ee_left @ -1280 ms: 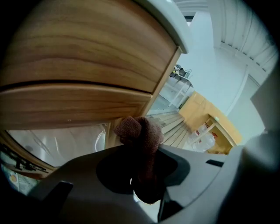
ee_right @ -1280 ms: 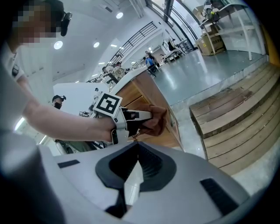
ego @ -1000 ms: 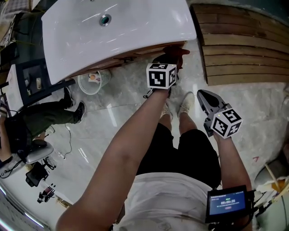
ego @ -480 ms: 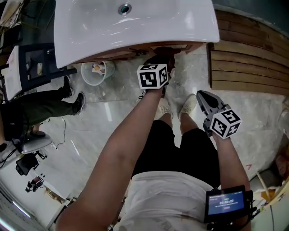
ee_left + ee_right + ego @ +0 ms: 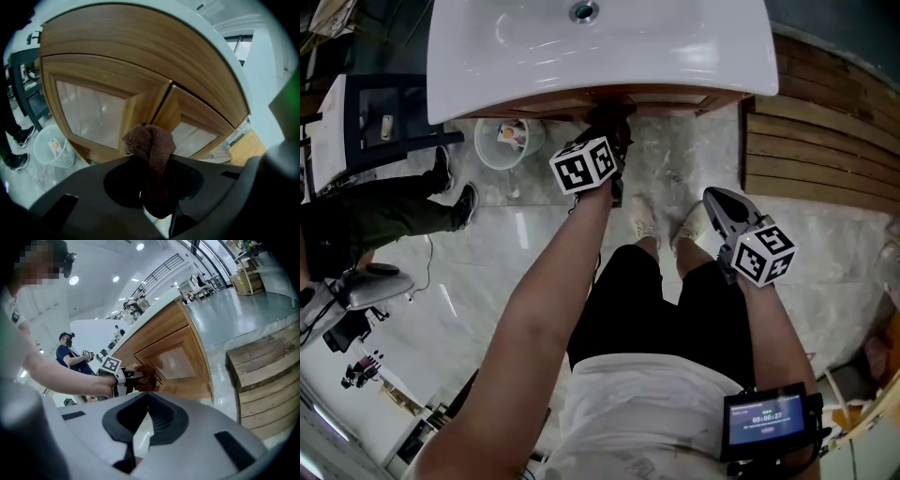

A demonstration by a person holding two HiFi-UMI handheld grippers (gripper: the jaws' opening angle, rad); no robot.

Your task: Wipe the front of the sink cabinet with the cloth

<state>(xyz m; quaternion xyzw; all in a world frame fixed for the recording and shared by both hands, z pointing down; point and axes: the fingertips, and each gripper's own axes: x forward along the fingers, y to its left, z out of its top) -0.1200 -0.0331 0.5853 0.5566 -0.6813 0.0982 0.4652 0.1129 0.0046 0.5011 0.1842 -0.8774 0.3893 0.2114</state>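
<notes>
- White rectangular ceramic sink (image 5: 600,47): 12 o'clock in head view.
- Curved wooden two-door sink cabinet (image 5: 117,93): directly beneath.
- Right gripper (image 5: 719,202): 3 o'clock, jaws together, holding nothing, well apart from cabinet.
- Left gripper (image 5: 152,161): 12 o'clock, clamped on cloth.
- Brown terry cloth (image 5: 151,143): against cabinet front, at door seam.
</notes>
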